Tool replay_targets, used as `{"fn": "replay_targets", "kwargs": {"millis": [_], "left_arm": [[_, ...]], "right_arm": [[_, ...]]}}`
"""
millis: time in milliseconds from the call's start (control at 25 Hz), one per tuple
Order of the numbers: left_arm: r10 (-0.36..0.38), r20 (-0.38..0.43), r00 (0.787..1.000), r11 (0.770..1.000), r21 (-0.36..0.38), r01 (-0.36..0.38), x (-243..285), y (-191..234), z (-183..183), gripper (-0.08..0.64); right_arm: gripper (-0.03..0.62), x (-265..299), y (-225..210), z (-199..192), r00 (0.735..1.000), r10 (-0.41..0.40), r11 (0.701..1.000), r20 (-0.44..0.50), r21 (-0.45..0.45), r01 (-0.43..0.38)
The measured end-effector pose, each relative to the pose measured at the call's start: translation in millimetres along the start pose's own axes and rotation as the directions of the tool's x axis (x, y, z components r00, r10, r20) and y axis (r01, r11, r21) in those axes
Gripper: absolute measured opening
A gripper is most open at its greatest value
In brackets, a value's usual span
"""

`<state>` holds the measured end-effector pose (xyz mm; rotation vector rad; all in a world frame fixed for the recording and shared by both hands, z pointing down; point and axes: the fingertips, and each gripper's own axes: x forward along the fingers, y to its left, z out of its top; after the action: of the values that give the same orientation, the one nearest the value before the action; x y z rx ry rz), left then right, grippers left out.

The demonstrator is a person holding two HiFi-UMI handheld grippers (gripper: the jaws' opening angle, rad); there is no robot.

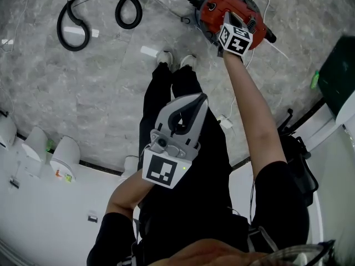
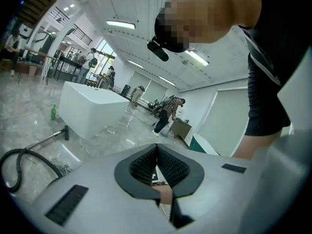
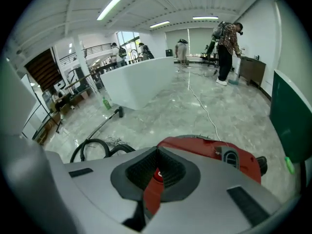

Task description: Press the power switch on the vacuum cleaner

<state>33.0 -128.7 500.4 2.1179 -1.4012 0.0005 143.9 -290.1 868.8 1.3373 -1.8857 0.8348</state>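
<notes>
A round red vacuum cleaner stands on the marble floor at the top of the head view, its black hose coiled off to the left. My right gripper is stretched out over the red body, jaws shut, tips down on its top. In the right gripper view the red vacuum cleaner fills the space just beyond the closed right gripper, and a round red button shows through the gap behind the tips. My left gripper hangs shut near my waist, holding nothing.
A white power cord runs across the floor from the vacuum. White counters and rounded white objects line the lower left. A dark green panel stands at right. People work in the distance near a white island.
</notes>
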Motion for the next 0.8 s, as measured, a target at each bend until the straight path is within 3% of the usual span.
{"fn": "replay_targets", "kwargs": {"millis": [280,480,800], "left_arm": [[-0.043,0.006,0.999,0.999,-0.008,0.043,6.7,-13.9,-3.4,0.018],[-0.04,-0.011,0.999,0.999,-0.021,0.04,8.2,-11.2,-7.9,0.018],[-0.051,-0.024,0.998,0.998,-0.028,0.05,6.6,-10.5,-12.9,0.018]], "right_arm": [[0.017,17.9,-21.1,-7.6,0.996,-0.071,0.994,-0.06,0.08,0.076],[0.017,27.5,-18.7,-17.3,0.989,-0.062,0.991,-0.132,0.114,0.077],[0.017,31.7,-21.3,-16.5,0.995,-0.032,0.993,-0.09,0.113,0.043]]}}
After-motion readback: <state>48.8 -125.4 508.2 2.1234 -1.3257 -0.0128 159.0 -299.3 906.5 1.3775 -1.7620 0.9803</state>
